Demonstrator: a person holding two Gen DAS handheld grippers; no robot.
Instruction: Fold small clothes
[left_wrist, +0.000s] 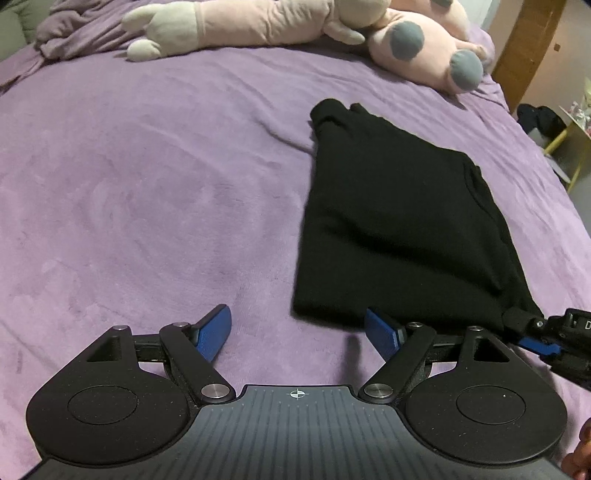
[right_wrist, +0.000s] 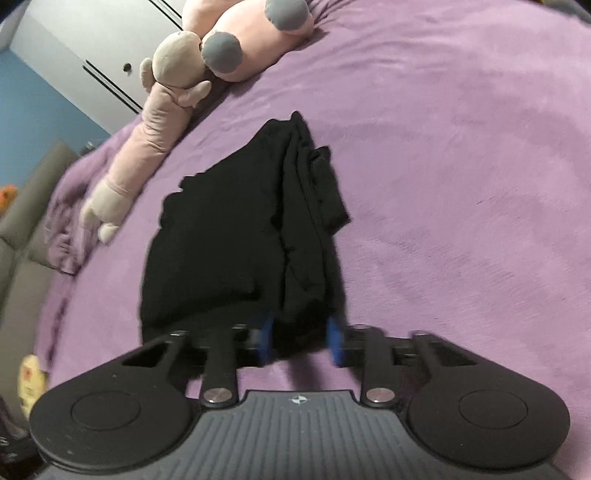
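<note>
Your black garment (left_wrist: 399, 229) lies on the purple bed cover (left_wrist: 147, 184), already doubled into a long stack that runs from its near edge toward the pink plush toy (left_wrist: 280, 26) at the far side. In the right wrist view the layers show as ridges along the stack's right side, and a loose flap sticks out to the right.

Your left gripper (left_wrist: 299, 334) hangs just left of the near edge, fingers spread wide and holding nothing. Your right gripper (right_wrist: 301, 339) has its blue fingers (right_wrist: 266, 338) on either side of a bunched fold at the near edge; the frame is blurred, but they appear to pinch that fold.

Handling judgement: the garment is soft, light knit, limp, with no stiffness of its own. It will sag and slide layer over layer if you lift it by one point. The plush cover looks likely to drag on it.

Take hold at the near edge, at both corners, and catch every layer. Expect the loose right flap to spill unless you tuck it.
</note>
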